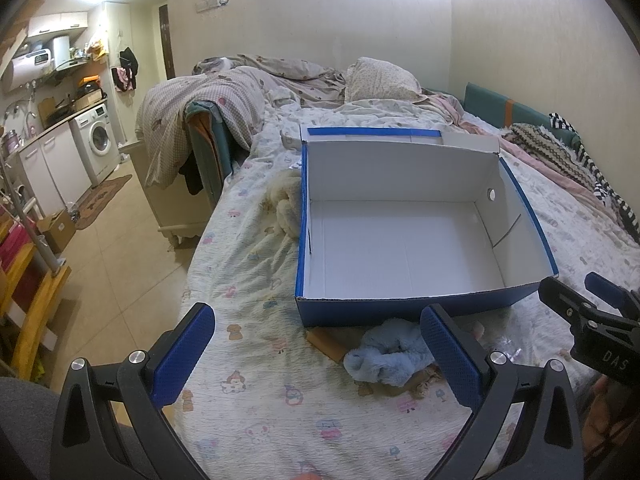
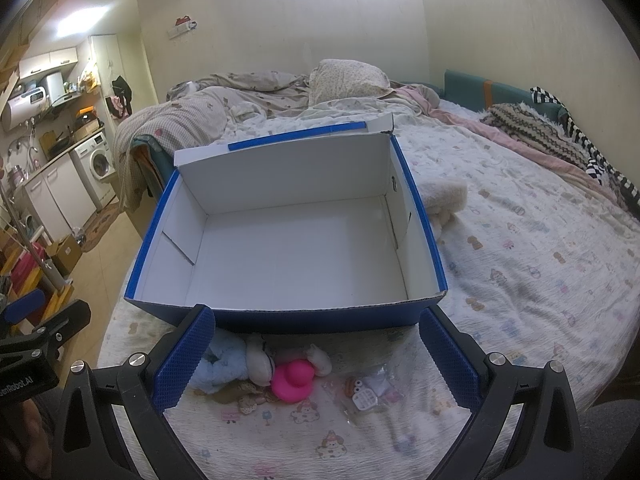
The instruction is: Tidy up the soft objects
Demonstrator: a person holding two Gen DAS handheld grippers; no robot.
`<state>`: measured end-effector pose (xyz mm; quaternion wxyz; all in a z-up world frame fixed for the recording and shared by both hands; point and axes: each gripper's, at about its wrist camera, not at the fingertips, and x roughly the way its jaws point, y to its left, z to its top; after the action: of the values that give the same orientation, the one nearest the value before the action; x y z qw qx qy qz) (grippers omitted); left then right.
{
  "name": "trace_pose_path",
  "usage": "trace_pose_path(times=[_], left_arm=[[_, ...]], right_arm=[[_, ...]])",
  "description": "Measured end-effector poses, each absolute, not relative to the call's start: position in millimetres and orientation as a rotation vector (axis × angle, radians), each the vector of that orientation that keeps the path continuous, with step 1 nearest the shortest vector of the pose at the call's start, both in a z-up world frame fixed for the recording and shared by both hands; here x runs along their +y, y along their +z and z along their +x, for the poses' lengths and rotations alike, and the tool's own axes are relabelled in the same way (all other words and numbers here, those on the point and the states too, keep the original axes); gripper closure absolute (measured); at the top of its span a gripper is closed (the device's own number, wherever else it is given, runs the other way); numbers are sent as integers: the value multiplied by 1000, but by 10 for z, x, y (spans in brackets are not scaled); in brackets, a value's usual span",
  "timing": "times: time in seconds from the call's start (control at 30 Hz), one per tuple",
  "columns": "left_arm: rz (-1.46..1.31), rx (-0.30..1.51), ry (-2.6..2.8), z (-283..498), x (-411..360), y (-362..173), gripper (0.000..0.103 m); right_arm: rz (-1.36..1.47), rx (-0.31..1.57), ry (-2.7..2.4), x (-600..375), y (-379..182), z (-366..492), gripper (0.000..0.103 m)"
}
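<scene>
Right wrist view: right gripper (image 2: 316,356) spread wide, holding nothing
Toys: blue plush (image 2: 224,364) and pink duck (image 2: 294,380) on bed, between its fingers
Box (image 2: 288,316): just beyond
Left gripper (image 1: 316,356): spread too, blue plush beside its right finger

- I see the blue cardboard box (image 2: 280,316) sitting open on the bed, white inside, nothing in it, its lid flap folded back at the far side.
- A light blue plush (image 2: 224,364) lies crumpled just in front of the box's near wall.
- A cream plush (image 2: 260,360) rests against the blue one, touching a bright pink soft toy (image 2: 294,380) beside it.
- A cream fluffy item (image 2: 444,196) lies bunched against the box's outer side wall, partly hidden behind it.
</scene>
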<state>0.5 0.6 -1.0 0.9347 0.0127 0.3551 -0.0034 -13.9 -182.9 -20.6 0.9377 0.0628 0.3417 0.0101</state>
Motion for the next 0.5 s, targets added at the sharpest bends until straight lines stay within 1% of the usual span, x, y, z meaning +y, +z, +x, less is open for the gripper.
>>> trace_pose_path(times=[0.5], left_arm=[[28, 726, -7, 10, 1, 2, 0]], right_arm=[[129, 698, 21, -1822, -208, -136, 0]])
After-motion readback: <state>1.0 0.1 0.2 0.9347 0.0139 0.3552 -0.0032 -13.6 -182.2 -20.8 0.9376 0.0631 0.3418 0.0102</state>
